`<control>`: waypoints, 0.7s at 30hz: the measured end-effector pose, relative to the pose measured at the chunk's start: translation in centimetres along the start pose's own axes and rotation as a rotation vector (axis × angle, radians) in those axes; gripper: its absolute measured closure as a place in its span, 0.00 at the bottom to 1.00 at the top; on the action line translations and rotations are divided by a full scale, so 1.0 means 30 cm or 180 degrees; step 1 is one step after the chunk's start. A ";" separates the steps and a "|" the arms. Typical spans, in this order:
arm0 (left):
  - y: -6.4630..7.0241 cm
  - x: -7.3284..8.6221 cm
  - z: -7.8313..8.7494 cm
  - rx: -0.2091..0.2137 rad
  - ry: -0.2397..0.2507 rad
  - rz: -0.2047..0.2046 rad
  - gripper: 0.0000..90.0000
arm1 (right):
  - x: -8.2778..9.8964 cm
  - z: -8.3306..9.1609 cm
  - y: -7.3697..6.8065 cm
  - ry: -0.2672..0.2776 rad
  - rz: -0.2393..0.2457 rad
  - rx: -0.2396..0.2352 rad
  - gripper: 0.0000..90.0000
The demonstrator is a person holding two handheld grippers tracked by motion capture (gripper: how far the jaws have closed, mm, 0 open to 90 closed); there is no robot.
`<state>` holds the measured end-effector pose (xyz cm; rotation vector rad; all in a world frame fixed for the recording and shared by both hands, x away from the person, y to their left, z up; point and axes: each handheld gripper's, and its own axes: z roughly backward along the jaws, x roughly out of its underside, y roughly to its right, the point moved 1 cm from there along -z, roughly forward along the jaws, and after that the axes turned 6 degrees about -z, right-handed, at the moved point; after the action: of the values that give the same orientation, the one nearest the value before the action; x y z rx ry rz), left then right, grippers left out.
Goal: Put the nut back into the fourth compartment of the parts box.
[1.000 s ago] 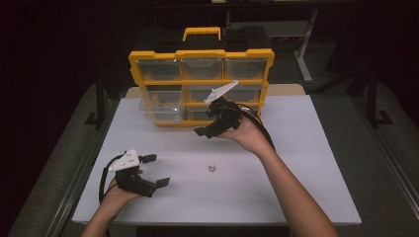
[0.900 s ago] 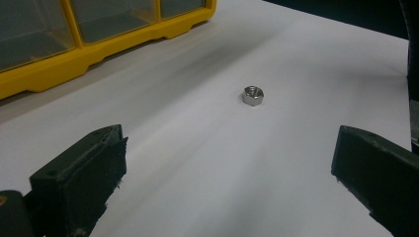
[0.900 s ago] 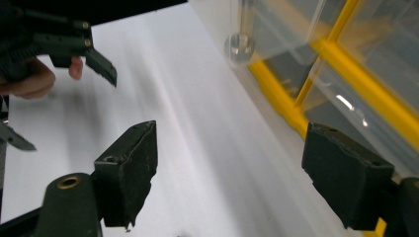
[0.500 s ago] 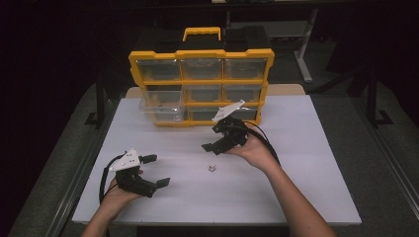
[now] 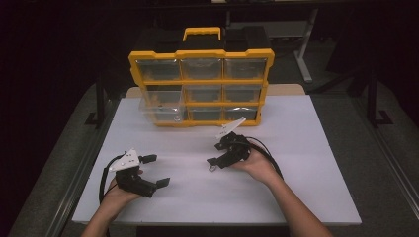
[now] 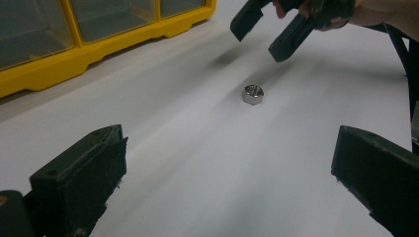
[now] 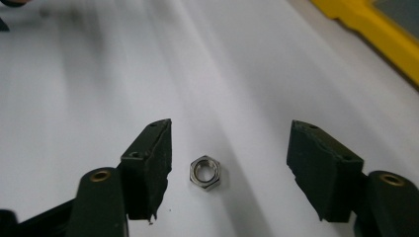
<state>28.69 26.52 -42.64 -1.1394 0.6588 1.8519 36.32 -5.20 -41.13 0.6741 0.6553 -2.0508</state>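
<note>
In the high view the hex nut (image 5: 212,168) is a tiny glint just beside the right gripper (image 5: 216,154), too small to show its shape, and the contents of the organizer's (image 5: 200,53) clear drawers cannot be told. In the left gripper view the organizer is cut off by the top and left edges

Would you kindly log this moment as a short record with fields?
work surface: white table
target: steel hex nut, lying flat on the table
right gripper: just above the nut, jaws have just been closing, nut between them, not yet pressed
left gripper: open, holding nothing, aimed toward the nut
background: yellow drawer organizer, one lower-left drawer pulled out
</note>
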 end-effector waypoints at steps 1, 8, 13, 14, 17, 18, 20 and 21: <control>0.000 0.000 -0.001 0.0000 -0.0001 -0.0005 0.00 | 0.005 -0.007 0.004 -0.0036 0.0038 0.0002 0.40; 0.000 0.001 -0.001 0.0002 -0.0003 0.0000 0.00 | 0.026 -0.051 0.001 -0.0186 0.0108 -0.0053 0.55; 0.002 0.001 -0.003 0.0007 -0.0002 0.0007 0.00 | 0.032 -0.079 -0.008 -0.0280 0.0142 -0.0013 0.61; 0.002 0.001 -0.002 0.0006 -0.0002 0.0006 0.00 | 0.034 -0.087 -0.007 -0.0295 0.0157 -0.0012 0.62; 0.001 0.001 -0.001 0.0005 -0.0005 0.0003 0.00 | 0.040 -0.100 -0.006 -0.0330 0.0170 0.0006 0.66; 0.000 0.001 -0.001 0.0002 -0.0002 -0.0001 0.00 | 0.041 -0.106 -0.005 -0.0337 0.0200 0.0004 0.67; 0.000 0.000 -0.001 0.0003 -0.0004 0.0001 0.00 | 0.043 -0.115 -0.008 -0.0346 0.0226 0.0006 0.68; 0.001 0.000 -0.001 0.0005 -0.0004 0.0002 0.00 | 0.043 -0.117 -0.012 -0.0366 0.0224 0.0015 0.70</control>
<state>28.69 26.48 -42.67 -1.1372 0.6599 1.8520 36.15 -3.42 -44.44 0.5693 0.5532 -2.0100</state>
